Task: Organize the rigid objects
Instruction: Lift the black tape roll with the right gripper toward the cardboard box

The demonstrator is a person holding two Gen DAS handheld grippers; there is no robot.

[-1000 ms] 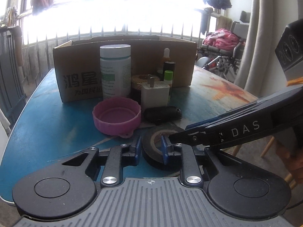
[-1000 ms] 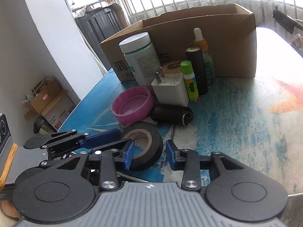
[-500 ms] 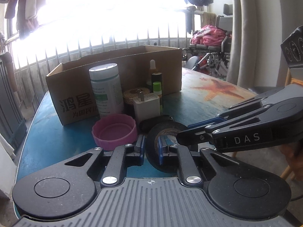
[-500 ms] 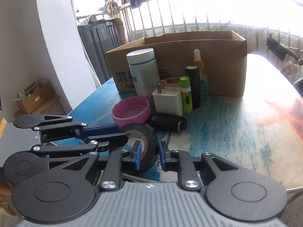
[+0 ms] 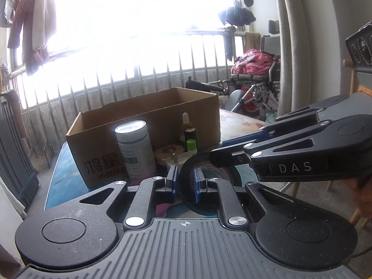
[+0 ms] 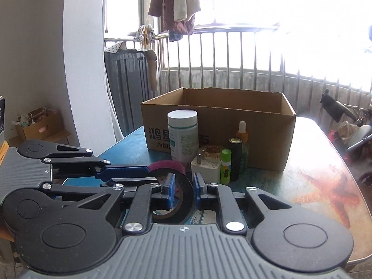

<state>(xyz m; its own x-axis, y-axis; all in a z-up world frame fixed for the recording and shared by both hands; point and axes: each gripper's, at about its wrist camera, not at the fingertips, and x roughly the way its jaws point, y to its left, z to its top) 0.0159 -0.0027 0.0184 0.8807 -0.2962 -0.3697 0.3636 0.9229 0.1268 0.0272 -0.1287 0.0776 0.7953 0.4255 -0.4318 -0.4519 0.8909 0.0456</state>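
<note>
A black tape roll point(image 5: 210, 169) is held off the blue table by both grippers. My left gripper point(image 5: 185, 182) is shut on its left wall, one pad outside and one inside the ring. My right gripper point(image 6: 182, 189) is shut on the roll's point(image 6: 183, 200) right wall. The right gripper point(image 5: 234, 148) reaches in from the right in the left wrist view. An open cardboard box point(image 6: 232, 114) stands behind, also seen from the left wrist point(image 5: 144, 114).
In front of the box stand a white bottle point(image 6: 183, 137), a white plug adapter point(image 6: 205, 169), a green-capped tube point(image 6: 225, 167), a black cylinder point(image 6: 234, 160) and a dropper bottle point(image 6: 242, 132). A pink lid point(image 6: 167, 164) lies behind the roll. The table edge point(image 6: 358, 232) is at right.
Both grippers closed on the tape roll and lifted it off the table, tipping it upright. The views rose and the table items dropped lower in frame.
</note>
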